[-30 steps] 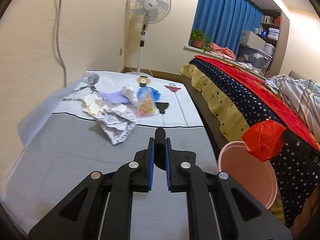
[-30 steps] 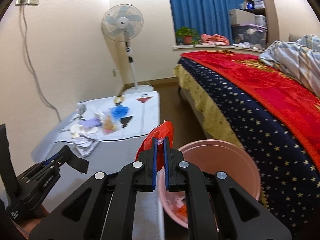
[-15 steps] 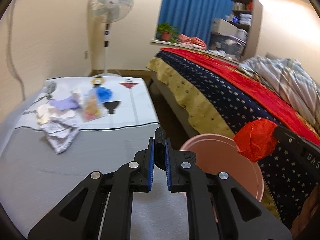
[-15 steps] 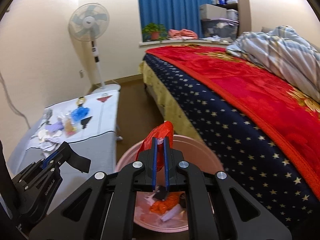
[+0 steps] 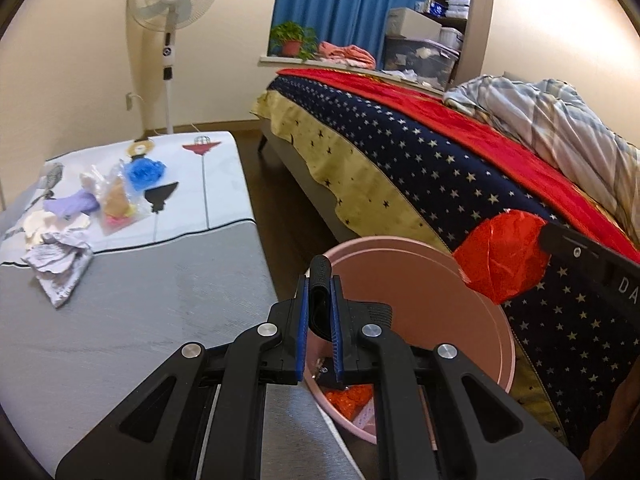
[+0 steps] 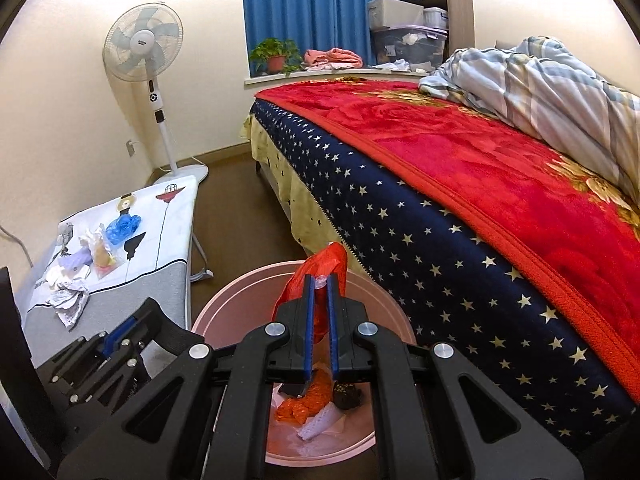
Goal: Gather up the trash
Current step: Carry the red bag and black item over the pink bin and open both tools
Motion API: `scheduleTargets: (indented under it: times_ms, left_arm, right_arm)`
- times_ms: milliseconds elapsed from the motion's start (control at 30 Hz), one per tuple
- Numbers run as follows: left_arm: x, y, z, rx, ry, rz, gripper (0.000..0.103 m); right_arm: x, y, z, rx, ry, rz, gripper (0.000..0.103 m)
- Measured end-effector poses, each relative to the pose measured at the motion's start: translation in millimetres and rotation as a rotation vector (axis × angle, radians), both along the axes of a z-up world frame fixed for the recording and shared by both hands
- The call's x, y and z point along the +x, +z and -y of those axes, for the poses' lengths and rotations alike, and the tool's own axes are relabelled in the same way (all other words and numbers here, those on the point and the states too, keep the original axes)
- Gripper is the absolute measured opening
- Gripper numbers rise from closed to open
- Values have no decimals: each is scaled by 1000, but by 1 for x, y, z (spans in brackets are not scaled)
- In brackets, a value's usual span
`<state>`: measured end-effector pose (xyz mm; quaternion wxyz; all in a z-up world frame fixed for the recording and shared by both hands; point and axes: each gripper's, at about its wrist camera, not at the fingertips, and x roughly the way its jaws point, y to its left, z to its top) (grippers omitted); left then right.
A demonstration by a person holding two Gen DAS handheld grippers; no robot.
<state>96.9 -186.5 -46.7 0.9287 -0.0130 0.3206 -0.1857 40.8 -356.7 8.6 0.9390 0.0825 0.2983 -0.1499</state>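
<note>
Bin (image 6: 392, 312) lies directly beneath my right gripper (image 6: 319, 284), clenched on red wrapper (image 6: 320, 268); left gripper (image 5: 319, 280) grasps black strip (image 5: 320, 276) at its rim.

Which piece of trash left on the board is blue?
The crumpled blue plastic, farthest back in the pile, beside the clear bag; the others are purple, cream or white.

One pink bin (image 6: 224, 304), one fan (image 6: 143, 49), one bed (image 6: 460, 184) (two tongs).
</note>
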Motion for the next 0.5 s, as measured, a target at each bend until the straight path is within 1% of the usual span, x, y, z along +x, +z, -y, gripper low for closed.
scheduleTargets:
  times_ms: [100,133,167,200,267,333,400,500]
  left_arm:
    - [1,-2,2,0,-12,-12,10]
    - [2,-3,2,-3,-11,-19,14]
    - [3,-4,1,-10,-12,-27,20]
    - [4,-6,0,-17,-12,-36,21]
    - [4,-7,-1,-12,-8,-44,21]
    - [4,-8,-2,-9,-7,-45,21]
    - [3,-7,-2,-10,-4,-43,21]
    - [2,-6,-7,-13,6,-38,21]
  right_arm:
    - [2,-1,2,0,-7,-6,7]
    - [3,-2,3,4,-11,-12,11]
    - [4,-3,3,10,-15,-22,11]
    - [5,-4,4,12,-17,-31,11]
    - [6,-6,5,11,-27,-40,16]
    - [5,-7,6,12,-36,-38,27]
    - [4,-7,6,11,-39,-34,31]
    - [3,-6,3,13,-30,-29,31]
